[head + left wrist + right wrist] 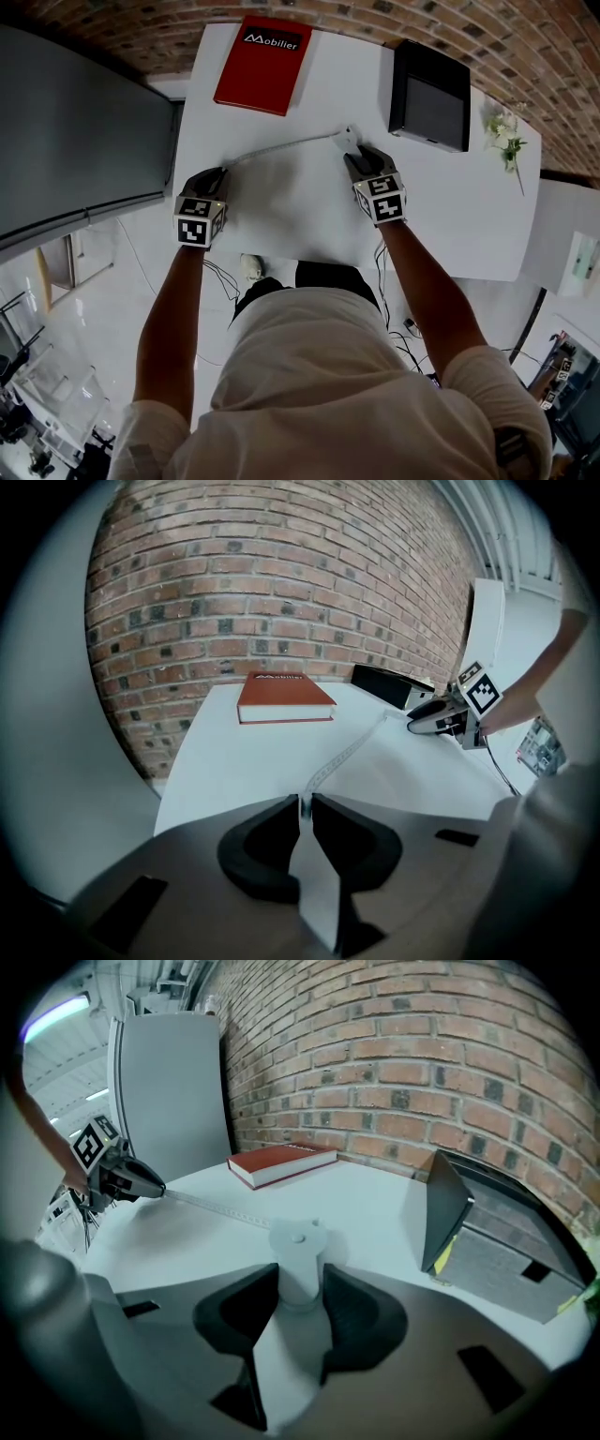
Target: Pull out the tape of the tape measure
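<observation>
Two grippers are in our hands, both reaching forward and down over a white table [469,220] that stands against a brick wall [281,592]. Our left gripper [305,803] has its jaws drawn almost together, leaving only a narrow slit. The free end of the tape [342,757] is pinched in that slit between the dark pads. Our right gripper [300,1283] has its jaws moderately apart, closed on the sides of the tape measure case [298,1241], a round white body held between the pads with its flat face turned up toward the camera. From the case the pale tape runs across the table in a long, slightly bowed line to the left gripper. The two grippers are well apart, with the drawn-out tape stretched between them. We cannot tell whether the tape touches the table along its length.

Beyond the tape, at the far edge of the table near the wall, a red book [261,64] with white lettering on its cover lies flat and closed. To the right of the book sits a black box [429,94] with a grey, screen-like face. Farther right, a small sprig of white flowers [504,136] lies near the table's edge. To the left of the table stands a tall grey cabinet [75,131].
</observation>
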Demonstrator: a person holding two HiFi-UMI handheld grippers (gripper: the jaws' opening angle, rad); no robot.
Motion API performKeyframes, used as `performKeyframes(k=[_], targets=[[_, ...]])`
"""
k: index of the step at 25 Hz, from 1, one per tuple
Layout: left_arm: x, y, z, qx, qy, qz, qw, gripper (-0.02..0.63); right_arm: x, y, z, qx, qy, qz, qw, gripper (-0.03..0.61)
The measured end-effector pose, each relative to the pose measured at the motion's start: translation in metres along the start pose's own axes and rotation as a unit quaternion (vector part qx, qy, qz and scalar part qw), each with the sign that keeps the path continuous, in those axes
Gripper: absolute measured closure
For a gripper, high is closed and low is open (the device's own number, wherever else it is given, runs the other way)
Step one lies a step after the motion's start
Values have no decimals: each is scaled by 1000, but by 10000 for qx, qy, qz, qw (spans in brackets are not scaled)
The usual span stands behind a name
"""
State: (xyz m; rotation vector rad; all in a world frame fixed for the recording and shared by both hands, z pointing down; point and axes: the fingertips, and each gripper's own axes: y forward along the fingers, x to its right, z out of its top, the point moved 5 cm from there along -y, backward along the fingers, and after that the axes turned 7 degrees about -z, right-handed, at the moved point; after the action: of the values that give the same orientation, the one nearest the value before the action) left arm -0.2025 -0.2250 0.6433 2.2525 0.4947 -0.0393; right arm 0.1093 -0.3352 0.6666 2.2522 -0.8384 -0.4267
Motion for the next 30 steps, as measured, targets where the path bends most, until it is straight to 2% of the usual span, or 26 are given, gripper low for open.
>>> performKeyframes(k=[5,14,20,30], targets=[[0,1,-1,-86,38,-60,9999,516,3,-5,-1,57,139,-53,9999,434],[12,-14,0,53,272,-237,9993,505,-2,-35,-10,121,255,-269,9992,426],[18,-45,-1,287,351,-349,9984,503,-17,-73,-14,265,392,-601,9971,428],[40,-124,-6,921,517,-780,9913,505,-72,-161,-12,668,569,-1064,9904,428]])
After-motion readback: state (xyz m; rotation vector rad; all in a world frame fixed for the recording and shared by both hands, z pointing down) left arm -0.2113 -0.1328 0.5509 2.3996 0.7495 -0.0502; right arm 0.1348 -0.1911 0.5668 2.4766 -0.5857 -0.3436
